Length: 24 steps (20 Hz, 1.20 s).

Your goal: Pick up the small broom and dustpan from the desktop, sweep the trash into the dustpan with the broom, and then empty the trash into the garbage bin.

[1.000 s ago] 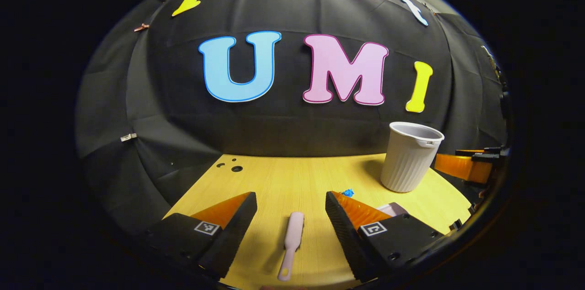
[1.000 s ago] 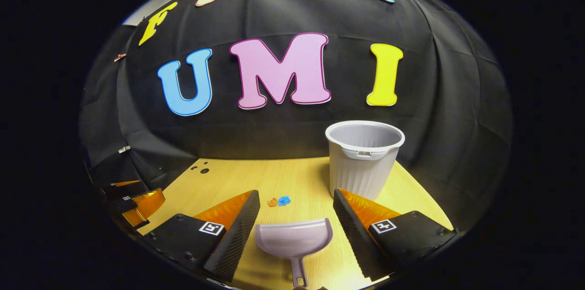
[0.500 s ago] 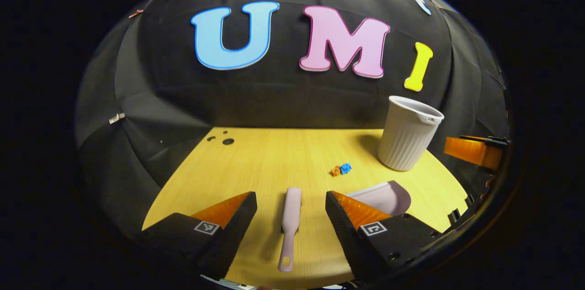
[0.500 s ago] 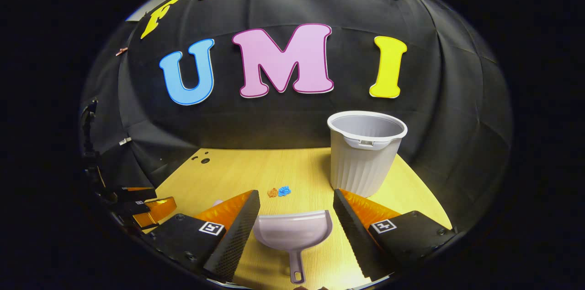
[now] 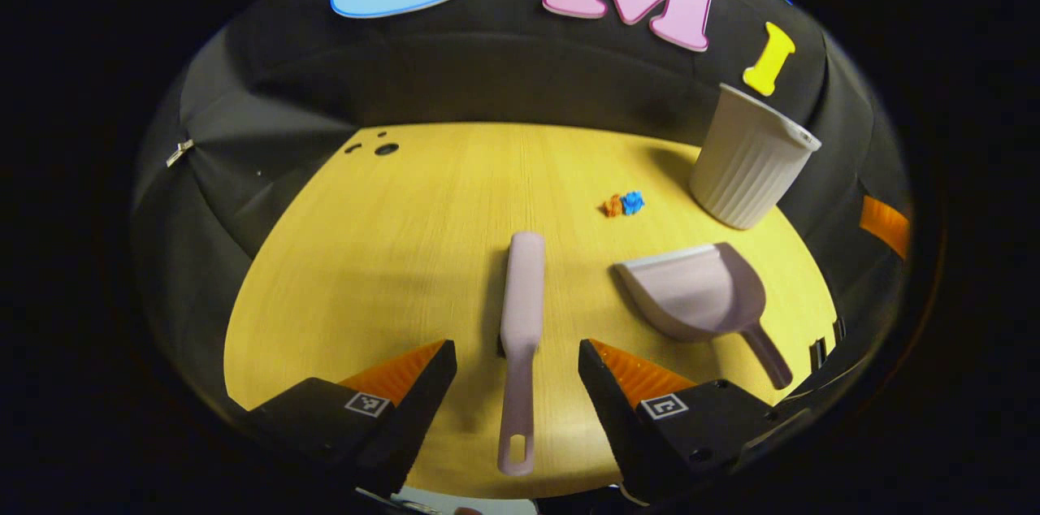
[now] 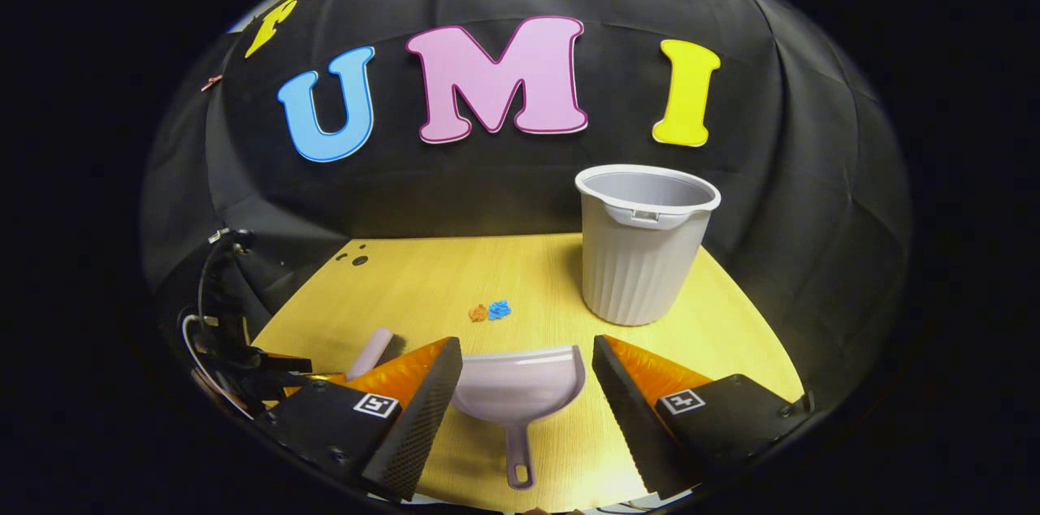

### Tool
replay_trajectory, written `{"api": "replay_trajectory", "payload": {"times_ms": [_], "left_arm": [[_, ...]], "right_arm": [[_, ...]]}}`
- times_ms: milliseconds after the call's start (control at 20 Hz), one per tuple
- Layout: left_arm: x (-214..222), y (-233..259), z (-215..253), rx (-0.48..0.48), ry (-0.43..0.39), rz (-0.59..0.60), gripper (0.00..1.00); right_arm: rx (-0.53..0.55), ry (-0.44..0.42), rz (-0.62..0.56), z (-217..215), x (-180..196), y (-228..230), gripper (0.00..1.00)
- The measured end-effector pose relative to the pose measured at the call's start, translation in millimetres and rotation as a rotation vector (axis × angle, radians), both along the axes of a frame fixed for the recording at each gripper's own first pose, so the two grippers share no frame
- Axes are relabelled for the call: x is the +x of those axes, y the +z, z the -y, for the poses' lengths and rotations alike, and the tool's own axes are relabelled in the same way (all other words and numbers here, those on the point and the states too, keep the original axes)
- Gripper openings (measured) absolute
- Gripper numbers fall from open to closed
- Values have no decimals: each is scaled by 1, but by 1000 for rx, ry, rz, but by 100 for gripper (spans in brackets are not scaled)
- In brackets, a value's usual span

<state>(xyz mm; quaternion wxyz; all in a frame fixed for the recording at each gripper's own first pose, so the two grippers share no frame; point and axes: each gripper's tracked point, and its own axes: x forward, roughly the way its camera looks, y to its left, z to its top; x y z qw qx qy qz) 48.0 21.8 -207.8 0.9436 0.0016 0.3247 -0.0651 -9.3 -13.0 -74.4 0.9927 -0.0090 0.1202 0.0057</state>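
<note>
A pale pink small broom [image 5: 518,336] lies flat on the yellow wooden desktop [image 5: 390,255], its handle running back between the fingers of my open left gripper [image 5: 517,373], which hovers above it. To its right lies a pale pink dustpan [image 5: 699,296]. In the right gripper view that dustpan [image 6: 518,385] sits with its handle toward me between the fingers of my open right gripper [image 6: 526,377]. Small orange and blue trash scraps [image 5: 622,205] [image 6: 489,310] rest ahead of the dustpan. The grey ribbed garbage bin [image 5: 751,166] [image 6: 642,251] stands upright at the right back.
The desktop's front edge runs just below both grippers. Small dark holes [image 5: 382,148] mark the far left corner. The left gripper and its cable [image 6: 236,344] appear at the left of the right gripper view, beside the broom's tip [image 6: 370,352].
Both grippers have risen and tilted downward, so more of the desktop shows. The broom and dustpan now show in full length. Nothing has been taken hold of.
</note>
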Motion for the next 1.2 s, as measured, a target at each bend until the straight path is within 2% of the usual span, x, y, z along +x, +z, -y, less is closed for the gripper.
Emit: {"api": "replay_trajectory", "payload": {"times_ms": [350, 650, 750, 850, 1000, 1100, 1150, 1200], "left_arm": [[17, -53, -6, 77, -23, -189, 95], [25, -81, -3, 100, -44, -327, 86], [33, -80, -3, 127, -55, -312, 83], [35, -80, 1, 131, -66, -314, 76], [40, -78, 7, 128, -77, -285, 54], [43, -76, 7, 123, -70, -264, 49], [43, -79, 7, 116, -61, -260, 38], [43, -78, 7, 112, -58, -256, 33]], "right_arm": [[36, -6, -67, -1, -9, -31, 100], [117, -61, -130, 13, -7, -59, 99], [122, -76, -146, 17, -7, -67, 99], [115, -82, -171, 19, -10, -76, 99], [111, -67, -218, 13, -11, -88, 99], [94, -49, -242, 8, -13, -93, 99], [85, -39, -254, 5, -15, -95, 99], [78, -28, -269, 1, -15, -98, 99]]}}
